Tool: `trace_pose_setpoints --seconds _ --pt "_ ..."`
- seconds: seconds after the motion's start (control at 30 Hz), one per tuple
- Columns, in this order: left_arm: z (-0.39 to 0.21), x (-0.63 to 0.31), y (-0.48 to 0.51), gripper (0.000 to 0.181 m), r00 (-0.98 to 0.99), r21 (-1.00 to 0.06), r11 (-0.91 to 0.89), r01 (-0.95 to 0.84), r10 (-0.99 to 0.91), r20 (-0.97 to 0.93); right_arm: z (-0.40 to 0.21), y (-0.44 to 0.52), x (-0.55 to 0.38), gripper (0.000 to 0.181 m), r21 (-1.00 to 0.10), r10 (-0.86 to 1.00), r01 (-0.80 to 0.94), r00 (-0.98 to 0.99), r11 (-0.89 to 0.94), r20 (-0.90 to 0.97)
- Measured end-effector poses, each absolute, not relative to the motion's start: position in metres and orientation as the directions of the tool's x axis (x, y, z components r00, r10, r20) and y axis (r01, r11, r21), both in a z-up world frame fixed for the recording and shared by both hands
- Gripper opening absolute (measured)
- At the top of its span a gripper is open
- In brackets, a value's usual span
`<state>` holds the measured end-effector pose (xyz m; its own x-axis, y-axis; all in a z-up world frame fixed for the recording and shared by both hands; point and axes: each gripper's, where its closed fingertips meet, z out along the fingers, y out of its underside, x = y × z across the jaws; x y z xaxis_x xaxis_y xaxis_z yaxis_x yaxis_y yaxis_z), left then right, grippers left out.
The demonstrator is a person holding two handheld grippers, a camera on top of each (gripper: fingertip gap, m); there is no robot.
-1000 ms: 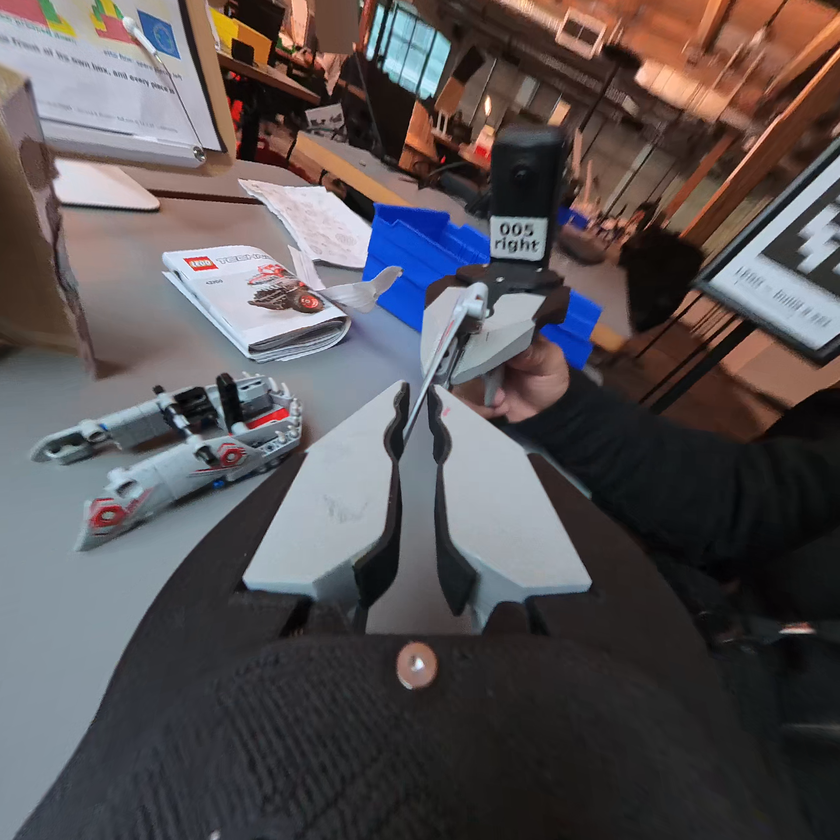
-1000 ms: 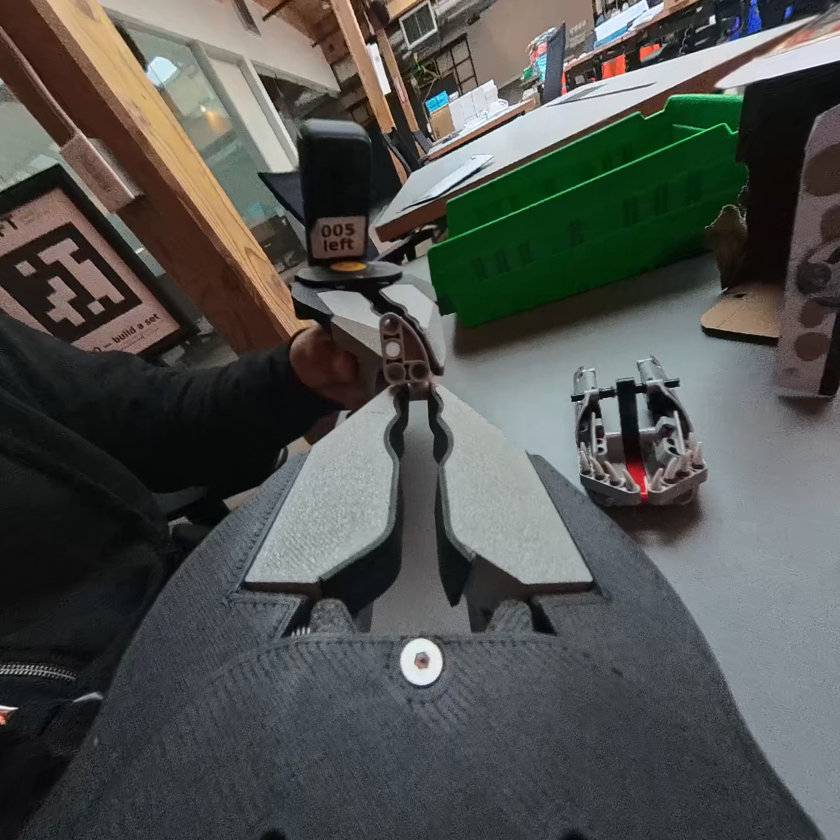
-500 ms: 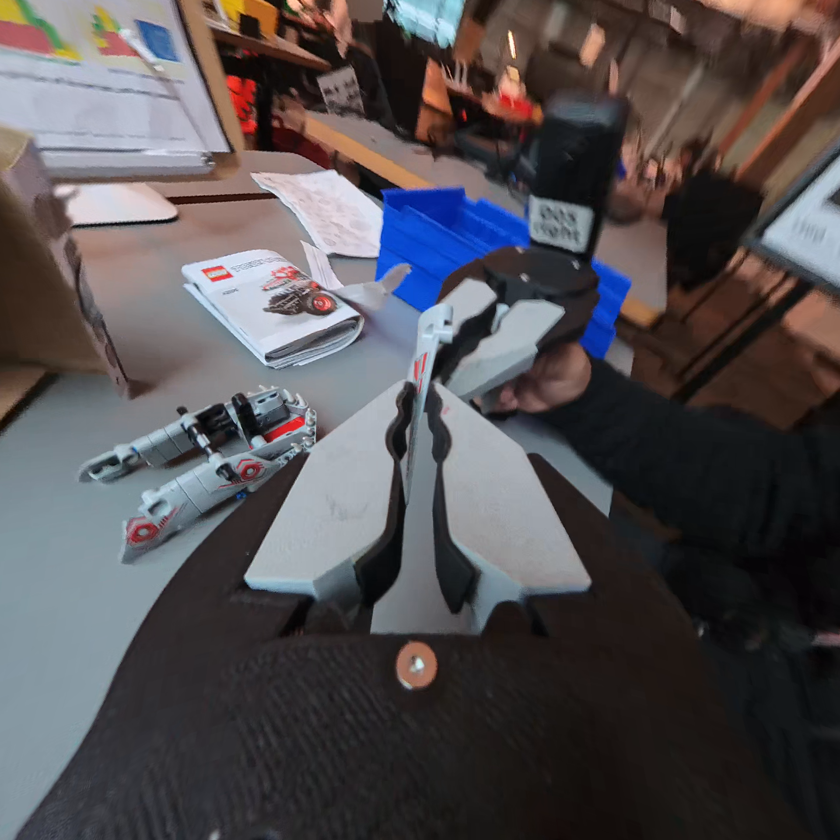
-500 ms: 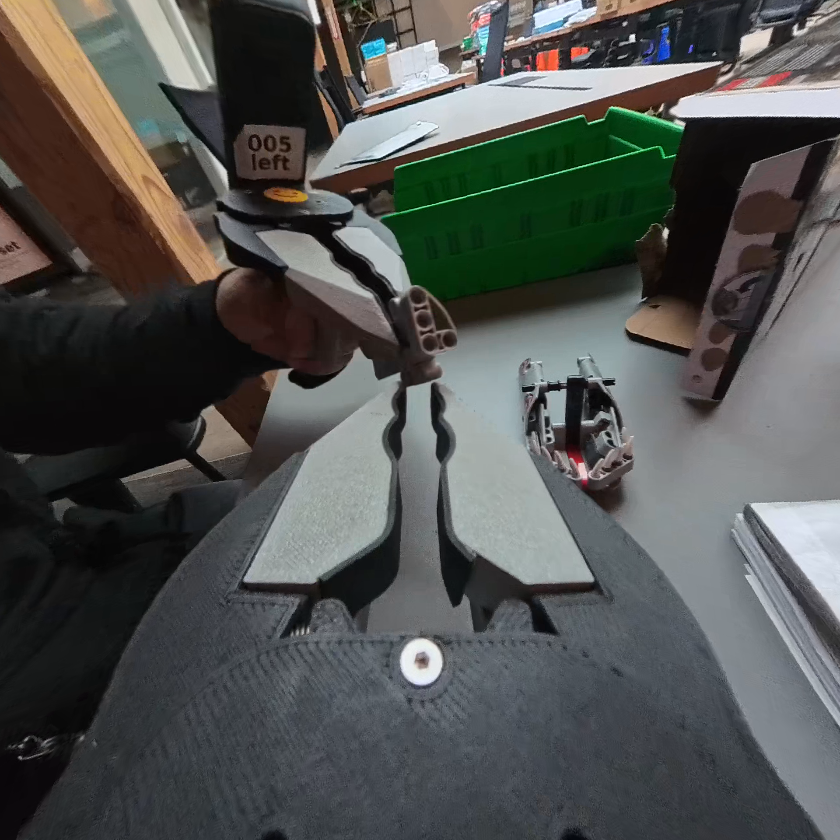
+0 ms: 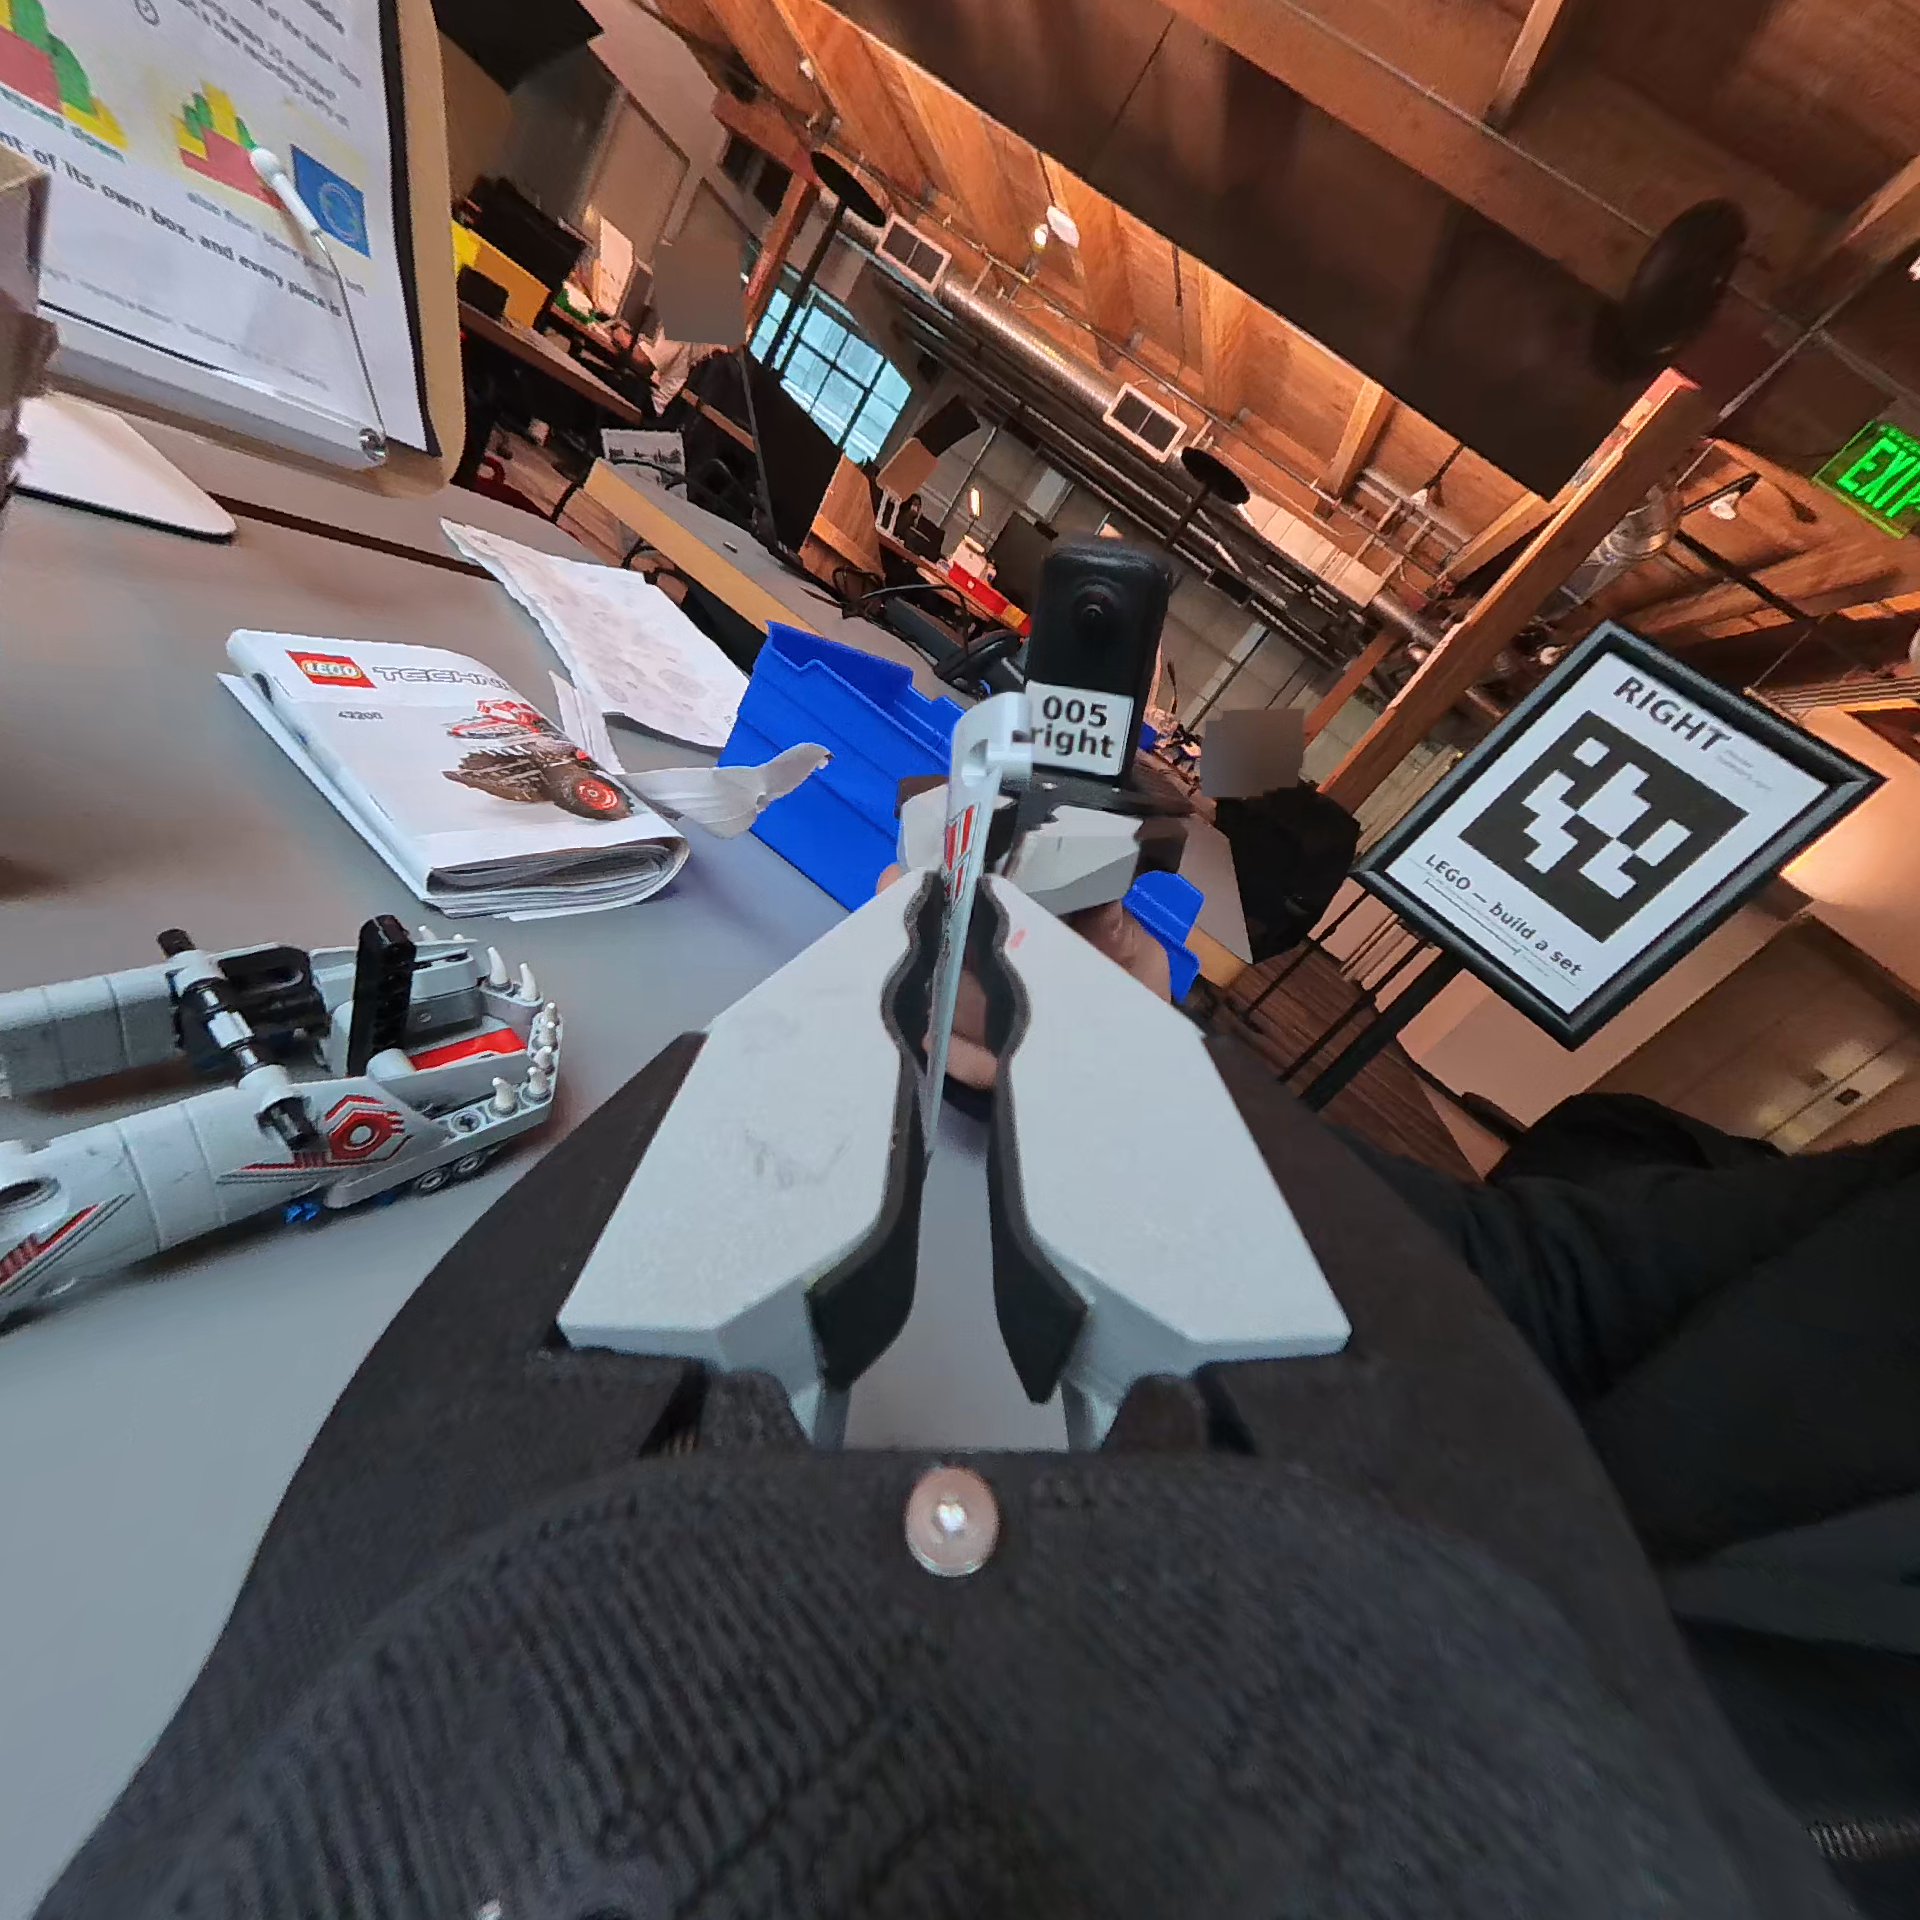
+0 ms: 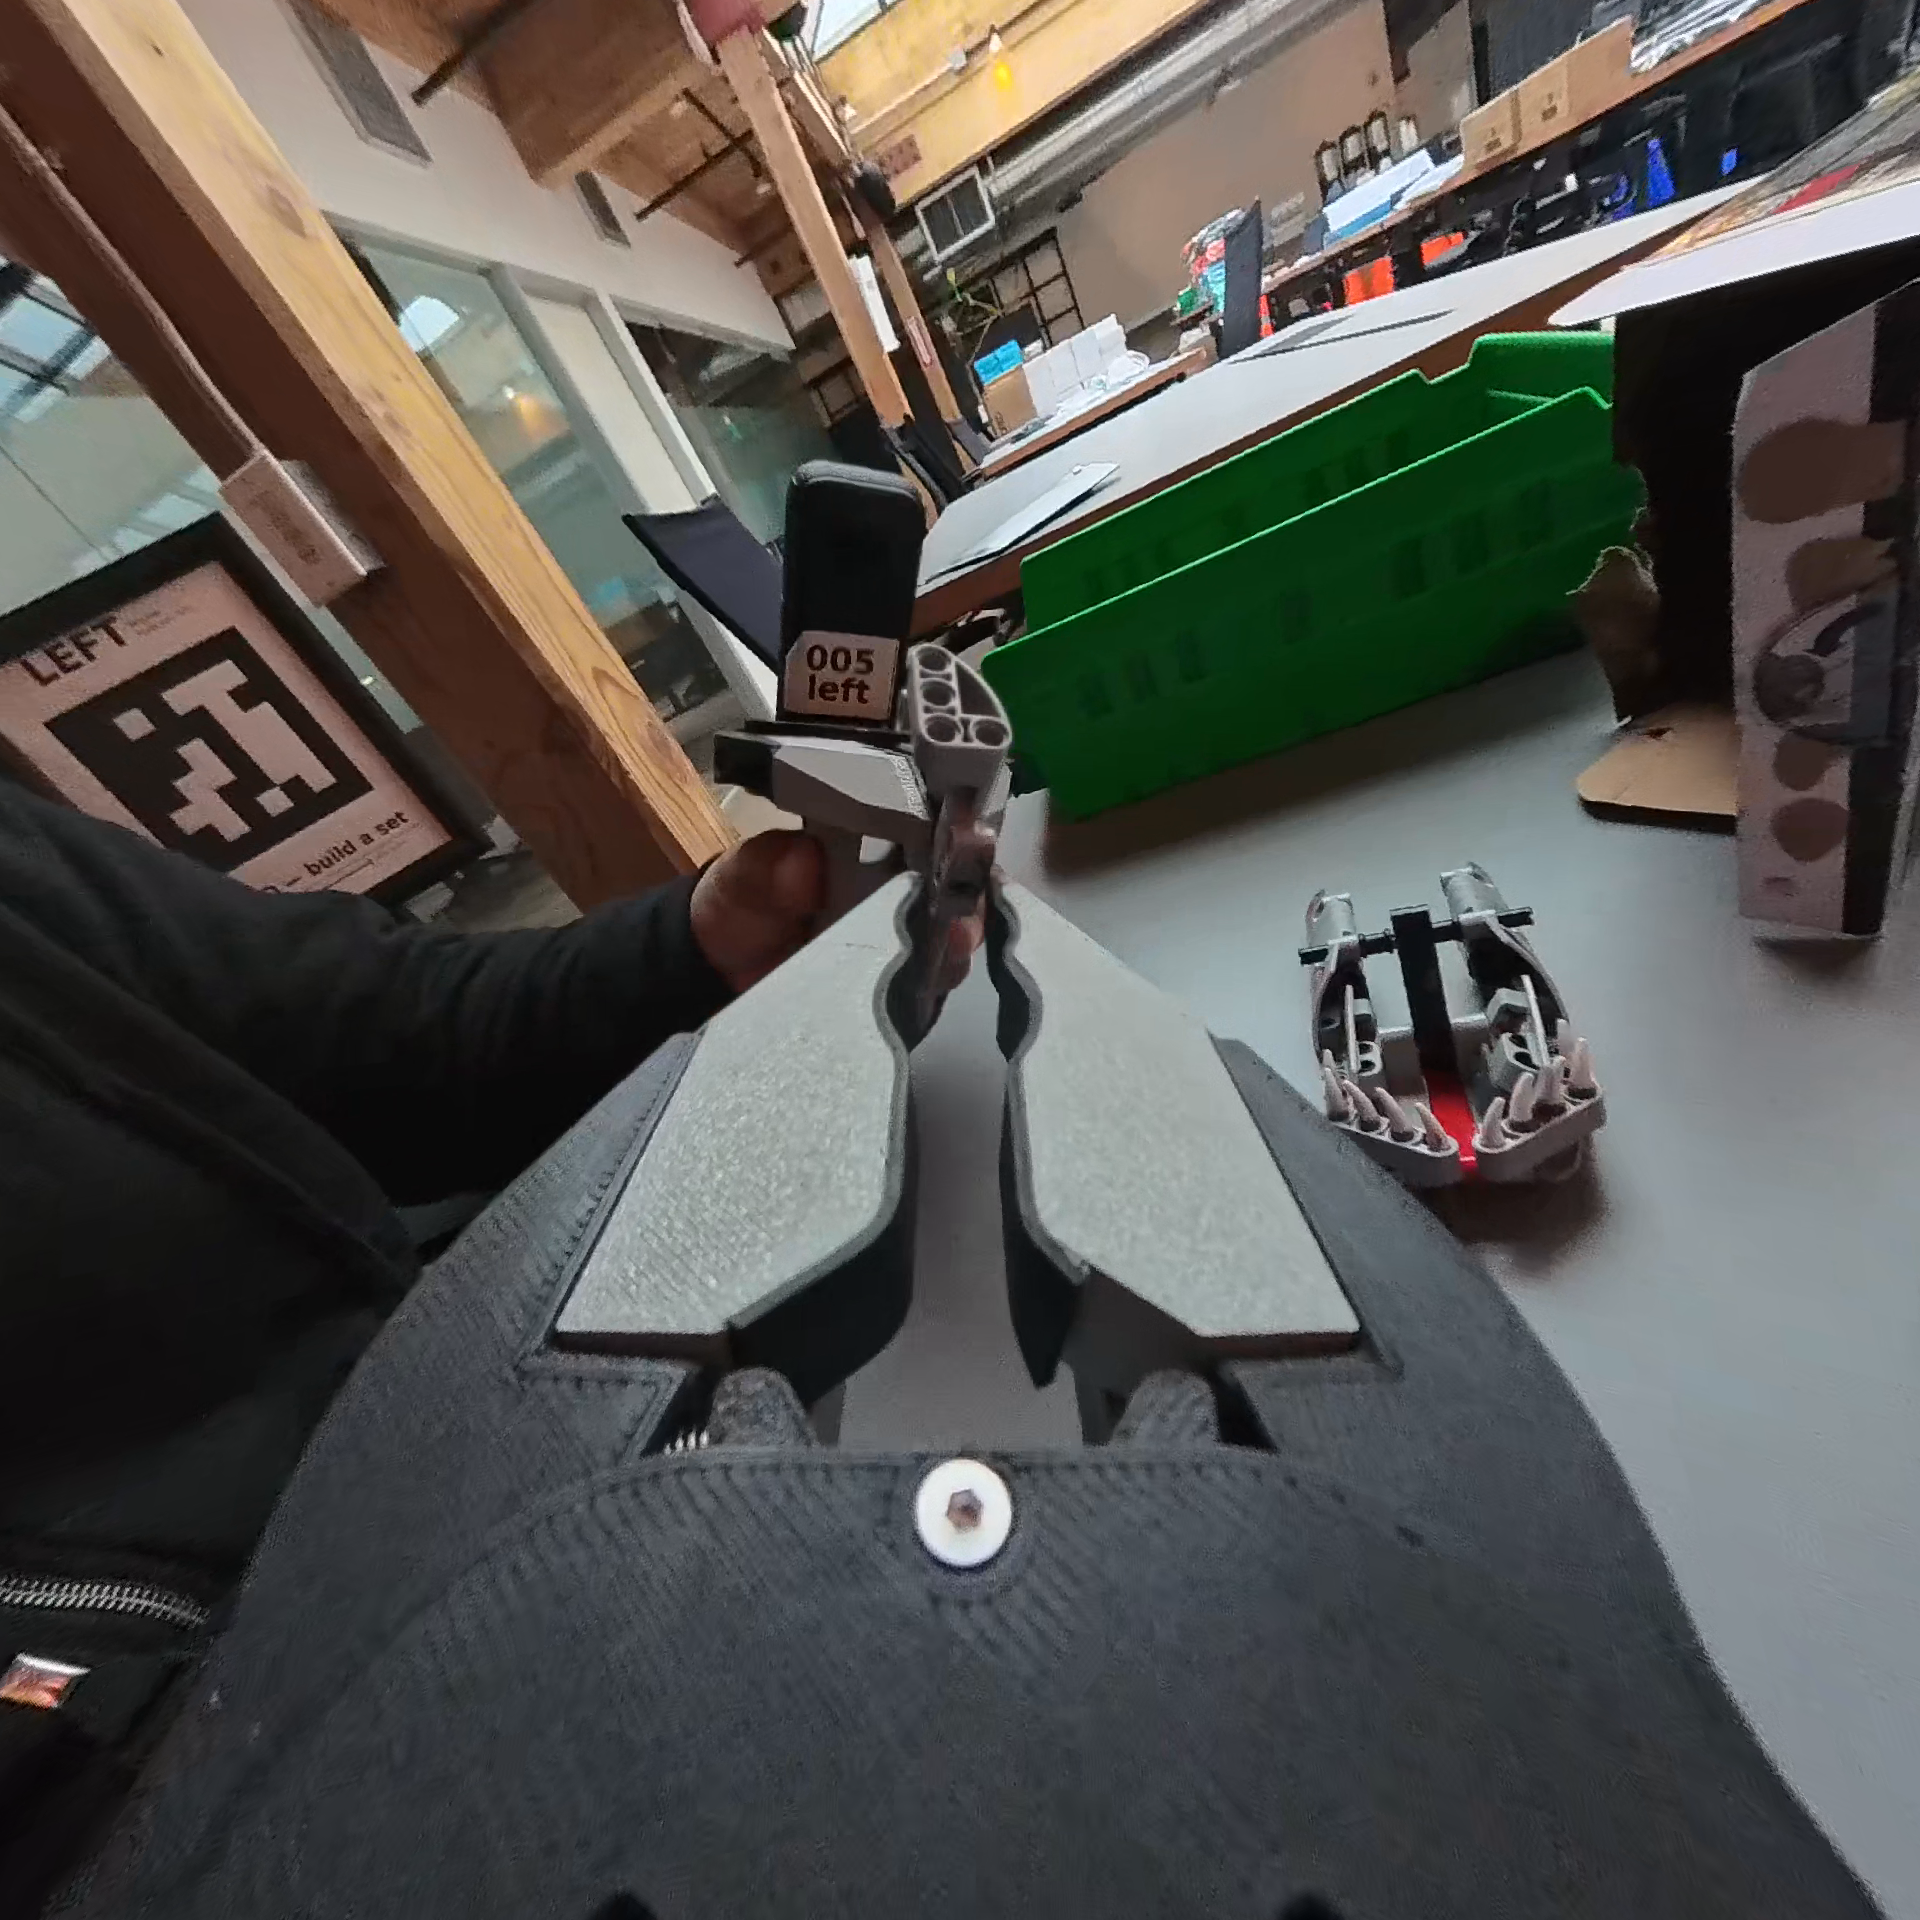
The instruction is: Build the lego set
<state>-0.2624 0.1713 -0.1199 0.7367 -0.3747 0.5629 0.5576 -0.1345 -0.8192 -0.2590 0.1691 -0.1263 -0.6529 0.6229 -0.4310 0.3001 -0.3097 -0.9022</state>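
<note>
Left hand-held gripper [image 5: 951,914] pinching a thin white-and-red lego panel [image 5: 968,821], lower end hidden between fingers. Right hand-held gripper [image 6: 951,914] clamped on same piece, seen as grey. Toothed lego assembly [image 6: 1449,1049] on table [image 6: 1714,1195], beside printed booklet [image 5: 457,769].

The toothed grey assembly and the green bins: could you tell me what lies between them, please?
Only bare table separates assembly and bins, shown in the right wrist view.
</note>
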Motion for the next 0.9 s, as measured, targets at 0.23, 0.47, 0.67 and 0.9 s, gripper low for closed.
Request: trace_pose_setpoints --seconds 0.23,0.47,0.67,0.9 --pt "-0.115 -0.258 0.176 0.003 0.693 -0.786 -0.113 0.607 -0.408 0.594 -0.121 0.171 -0.255 0.004 -0.893 0.591 0.297 -0.672 -0.337 -0.446" --pt "-0.118 -0.251 0.170 0.003 0.781 -0.890 -0.178 0.420 -0.430 0.454 -0.124 0.165 -0.251 0.004 -0.906 0.581 0.306 -0.696 -0.291 -0.422" --pt "-0.120 -0.255 0.172 0.003 0.704 -0.818 -0.143 0.557 -0.442 0.557 -0.122 0.169 -0.254 0.003 -0.861 0.526 0.325 -0.689 -0.390 -0.498" --pt "-0.127 -0.261 0.166 0.001 0.651 -0.774 -0.154 0.614 -0.456 0.607 -0.129 0.162 -0.256 0.002 -0.841 0.502 0.373 -0.679 -0.393 -0.535"
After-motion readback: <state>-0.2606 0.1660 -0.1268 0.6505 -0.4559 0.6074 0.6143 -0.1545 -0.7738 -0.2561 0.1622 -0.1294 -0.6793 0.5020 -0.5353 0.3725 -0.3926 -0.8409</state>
